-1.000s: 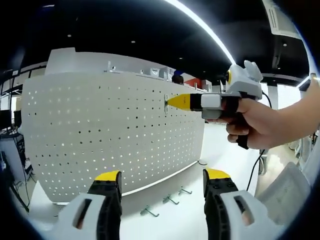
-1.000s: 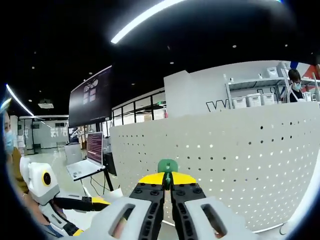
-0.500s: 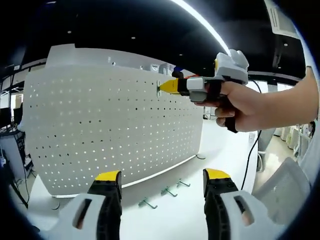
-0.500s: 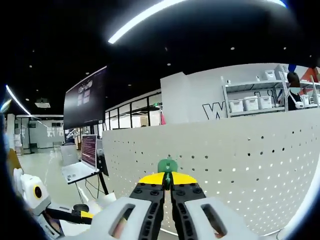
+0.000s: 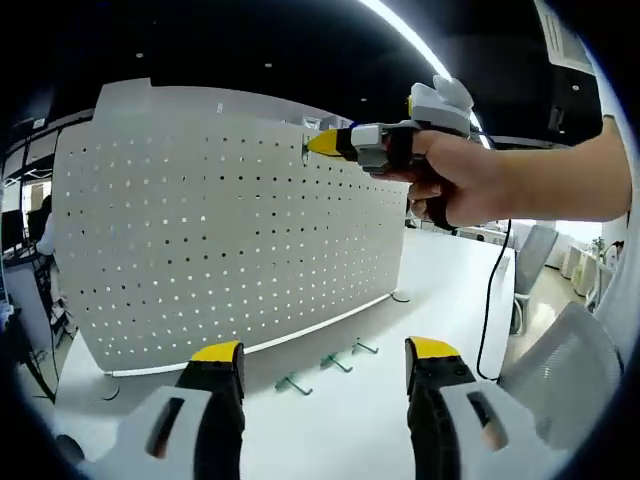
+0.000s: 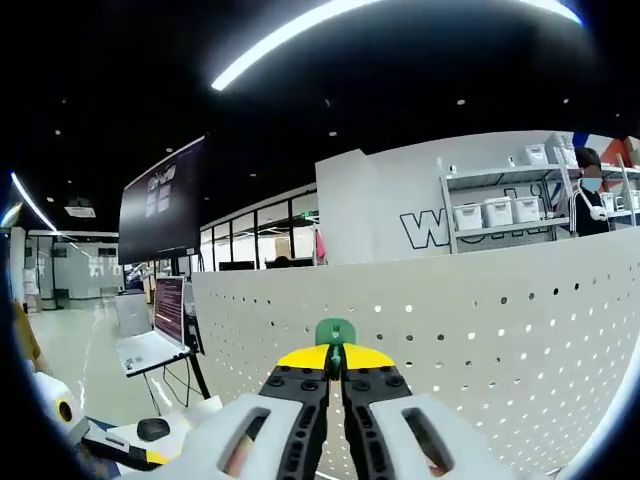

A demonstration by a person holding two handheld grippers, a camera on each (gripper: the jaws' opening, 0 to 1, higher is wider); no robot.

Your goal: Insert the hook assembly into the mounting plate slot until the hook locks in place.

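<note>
Green hook [image 6: 335,331] clamped in right gripper [image 6: 335,362], pressed at pegboard [image 5: 220,240] near its top edge. Left gripper [image 5: 325,362] jaws apart, holding nothing, low over table [image 5: 440,290]. Three spare hooks [image 5: 327,362] lie along board's bottom edge; open tabletop beyond.

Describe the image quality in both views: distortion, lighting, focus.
Left gripper view: fisheye bows the white pegboard into a curve; even lighting, ceiling strip light blown out. Right gripper view: sharp on the right gripper and its green hook; dark ceiling, bright strip glare, background shelves softer.
</note>
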